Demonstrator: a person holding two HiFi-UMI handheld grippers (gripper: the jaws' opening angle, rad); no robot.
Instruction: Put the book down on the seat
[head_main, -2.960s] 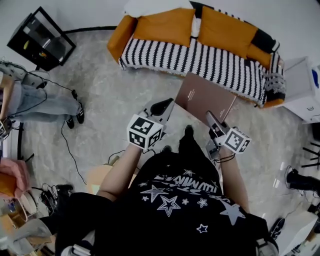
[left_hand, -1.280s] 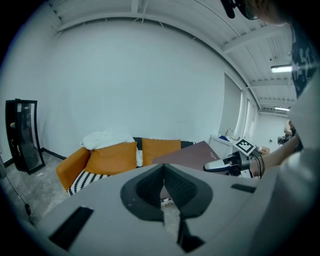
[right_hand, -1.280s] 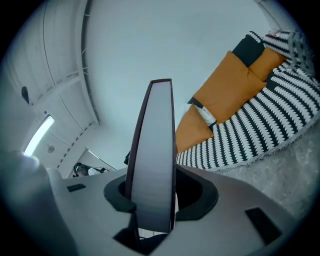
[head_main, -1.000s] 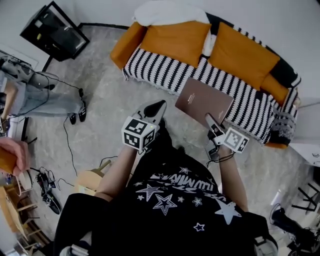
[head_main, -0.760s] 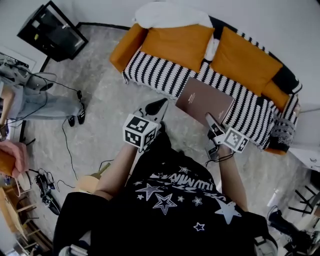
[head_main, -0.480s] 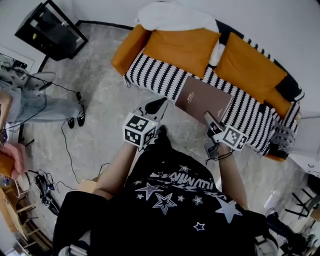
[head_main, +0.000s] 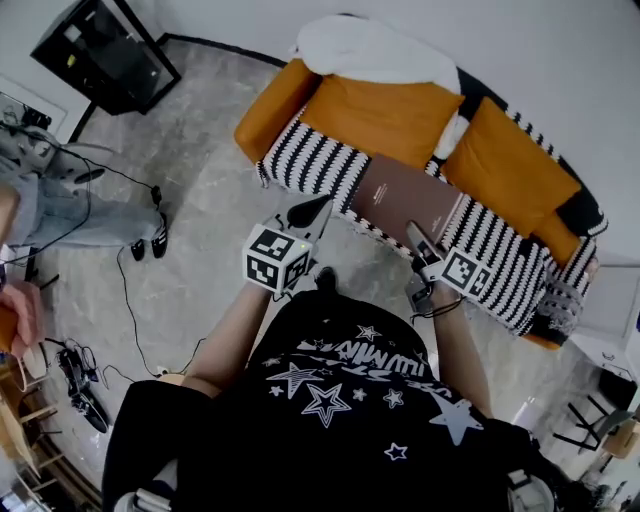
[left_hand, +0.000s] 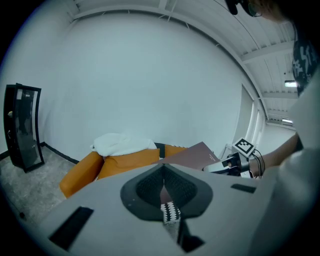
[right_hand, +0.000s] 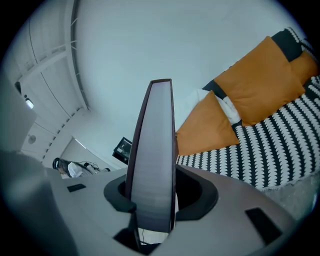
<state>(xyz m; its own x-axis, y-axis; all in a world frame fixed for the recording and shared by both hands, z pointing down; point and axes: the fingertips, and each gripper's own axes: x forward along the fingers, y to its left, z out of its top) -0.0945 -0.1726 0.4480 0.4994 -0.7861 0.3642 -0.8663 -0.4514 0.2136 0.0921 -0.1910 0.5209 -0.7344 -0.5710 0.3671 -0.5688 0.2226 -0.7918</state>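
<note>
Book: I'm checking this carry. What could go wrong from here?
1. Only the right gripper pinches the book, at one edge; it could pivot or slip.
2. The left gripper is shut and apart, giving no support.
3. Released near the front edge of the striped seat, it might slide off.

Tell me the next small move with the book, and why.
Probably lower the book flat onto the striped seat. The right gripper is clamped on its near edge, and in the head view the book hangs over the seat's front part, not yet resting on it.
</note>
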